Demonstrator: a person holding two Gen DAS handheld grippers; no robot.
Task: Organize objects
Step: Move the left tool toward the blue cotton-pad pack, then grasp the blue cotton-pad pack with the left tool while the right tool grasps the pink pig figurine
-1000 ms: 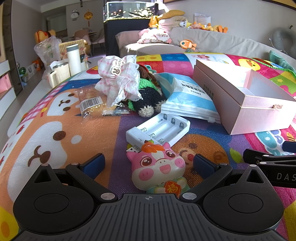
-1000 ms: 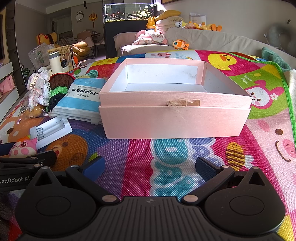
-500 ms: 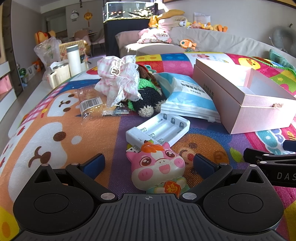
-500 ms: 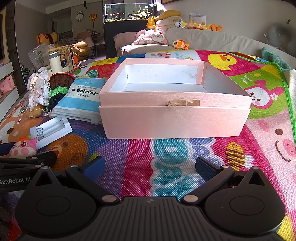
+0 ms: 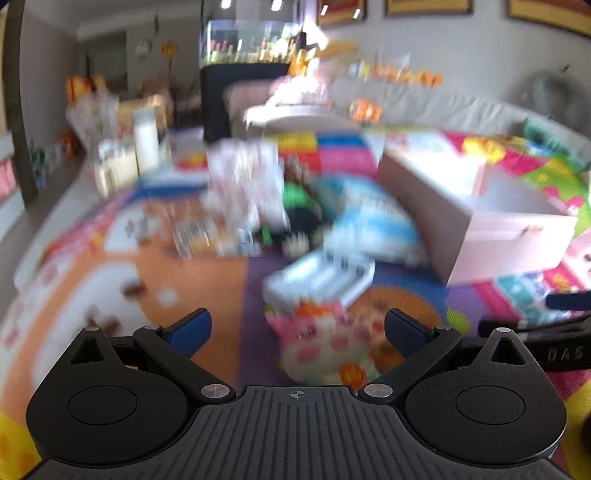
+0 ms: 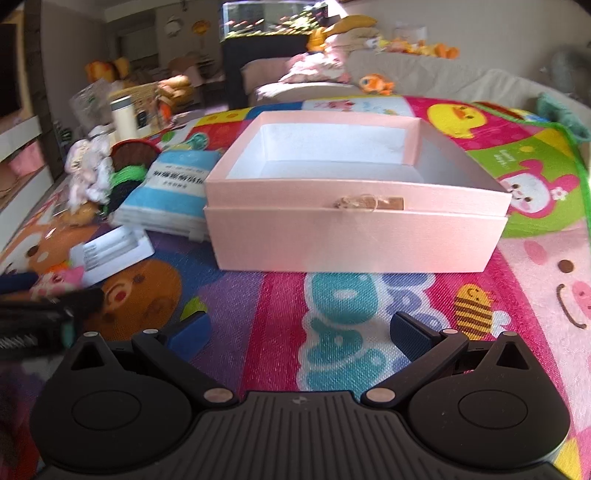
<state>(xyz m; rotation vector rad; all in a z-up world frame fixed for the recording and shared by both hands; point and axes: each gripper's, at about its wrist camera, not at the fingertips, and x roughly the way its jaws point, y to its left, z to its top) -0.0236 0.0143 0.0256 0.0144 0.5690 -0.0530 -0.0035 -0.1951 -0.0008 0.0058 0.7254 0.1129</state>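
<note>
The left wrist view is motion-blurred. A pink pig toy (image 5: 325,343) lies on the play mat between the wide-apart fingers of my open left gripper (image 5: 297,328), nearer the right finger. Behind it sit a white battery tray (image 5: 319,275), a blue-white packet (image 5: 373,225) and a dark crochet doll (image 5: 303,218) with frilly pink cloth (image 5: 240,181). An open pink box (image 6: 354,206) stands straight ahead of my open right gripper (image 6: 299,332), which holds nothing. The box interior looks bare.
The colourful play mat (image 6: 351,306) covers the surface. A white bottle (image 6: 123,116) and bags stand at the far left edge. A sofa with plush toys (image 6: 373,83) and a fish tank (image 6: 266,18) lie beyond. The left gripper's body (image 6: 40,314) shows at left.
Both cameras have lifted and tilted slightly; the left view turned blurry from motion. The pig toy now sits lower and more to the right between the left fingers. Both grippers stay open.
</note>
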